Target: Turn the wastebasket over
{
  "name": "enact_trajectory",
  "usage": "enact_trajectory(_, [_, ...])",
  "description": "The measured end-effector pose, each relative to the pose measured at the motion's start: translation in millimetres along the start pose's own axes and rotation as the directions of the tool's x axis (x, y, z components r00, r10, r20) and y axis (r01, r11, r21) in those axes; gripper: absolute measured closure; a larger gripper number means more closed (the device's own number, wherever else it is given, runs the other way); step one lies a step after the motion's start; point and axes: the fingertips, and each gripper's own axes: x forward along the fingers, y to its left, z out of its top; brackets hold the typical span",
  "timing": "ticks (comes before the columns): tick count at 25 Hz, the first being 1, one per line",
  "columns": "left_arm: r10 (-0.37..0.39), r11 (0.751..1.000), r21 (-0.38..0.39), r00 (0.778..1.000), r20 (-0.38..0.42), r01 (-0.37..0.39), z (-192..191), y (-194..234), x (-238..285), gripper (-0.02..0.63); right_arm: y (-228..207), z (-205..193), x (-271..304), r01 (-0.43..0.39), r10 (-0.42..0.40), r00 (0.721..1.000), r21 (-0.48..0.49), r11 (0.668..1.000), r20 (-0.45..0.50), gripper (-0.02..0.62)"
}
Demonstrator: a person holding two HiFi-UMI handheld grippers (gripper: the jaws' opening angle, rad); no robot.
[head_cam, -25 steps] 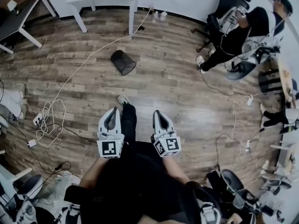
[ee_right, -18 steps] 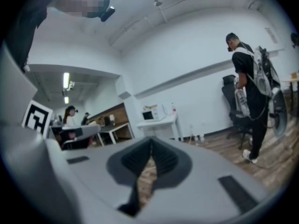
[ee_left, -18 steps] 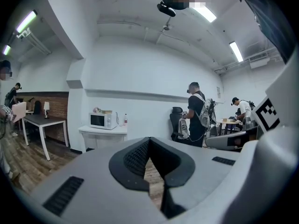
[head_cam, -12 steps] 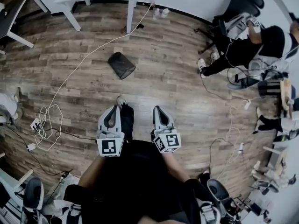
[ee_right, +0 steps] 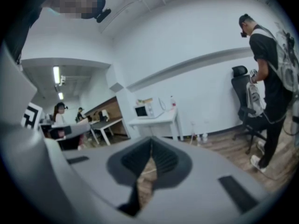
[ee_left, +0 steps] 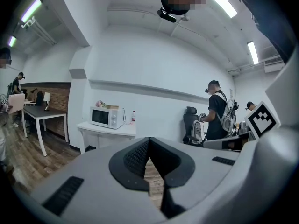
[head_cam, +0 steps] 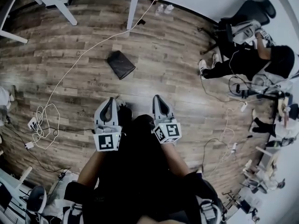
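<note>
The wastebasket (head_cam: 121,64) is a black mesh bin lying on its side on the wooden floor, seen only in the head view. My left gripper (head_cam: 111,101) and right gripper (head_cam: 157,98) are held side by side in the air above the floor. Both point toward the bin, which lies ahead of the left gripper and well short of touching. Each is shut with nothing between its jaws. The left gripper (ee_left: 148,139) and the right gripper (ee_right: 151,138) show closed tips in their own views, and their bodies hide the bin.
A white table (head_cam: 132,13) stands against the far wall, with a microwave (ee_left: 106,117) on it. A white cable (head_cam: 70,73) runs over the floor to a power strip (head_cam: 32,123) at the left. A person (head_cam: 252,59) and an office chair (head_cam: 247,8) are at the right.
I have moved forward across the floor, so the wastebasket lies closer to both grippers and the table has slid toward the top edge. Both grippers stayed shut.
</note>
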Motion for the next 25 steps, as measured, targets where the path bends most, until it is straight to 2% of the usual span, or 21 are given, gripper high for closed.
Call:
enact_trajectory(5, [0.057,0.998,-0.029,0.998,-0.030,-0.058,-8,26,10,0.572,-4,-8,38,-0.020,0.019,0.999,-0.010,1.000,-0.044,0.561])
enact_trajectory(8, [0.105,0.994,-0.031,0.994,-0.037,-0.106,-16,39,19,0.572,-12,-26,67,-0.043,0.041,0.995,-0.015,0.999,-0.089,0.563])
enact_trajectory(12, [0.182,0.982,-0.042,0.982,-0.045,-0.183,-32,51,29,0.572,-24,-60,108,-0.096,0.094,0.983,-0.006,0.995,-0.155,0.561])
enact_trajectory(18, [0.298,0.951,-0.058,0.950,-0.097,-0.305,-63,78,38,0.572,-37,-119,169,-0.146,0.155,0.957,0.056,0.988,-0.247,0.560])
enact_trajectory(23, [0.333,0.940,-0.053,0.939,-0.085,-0.338,-90,99,68,0.572,-50,-174,225,-0.145,0.163,0.936,0.078,0.986,-0.312,0.558])
enact_trajectory(25, [0.337,0.938,-0.055,0.938,-0.079,-0.341,-101,104,81,0.572,-56,-203,245,-0.147,0.169,0.919,0.089,0.985,-0.355,0.524])
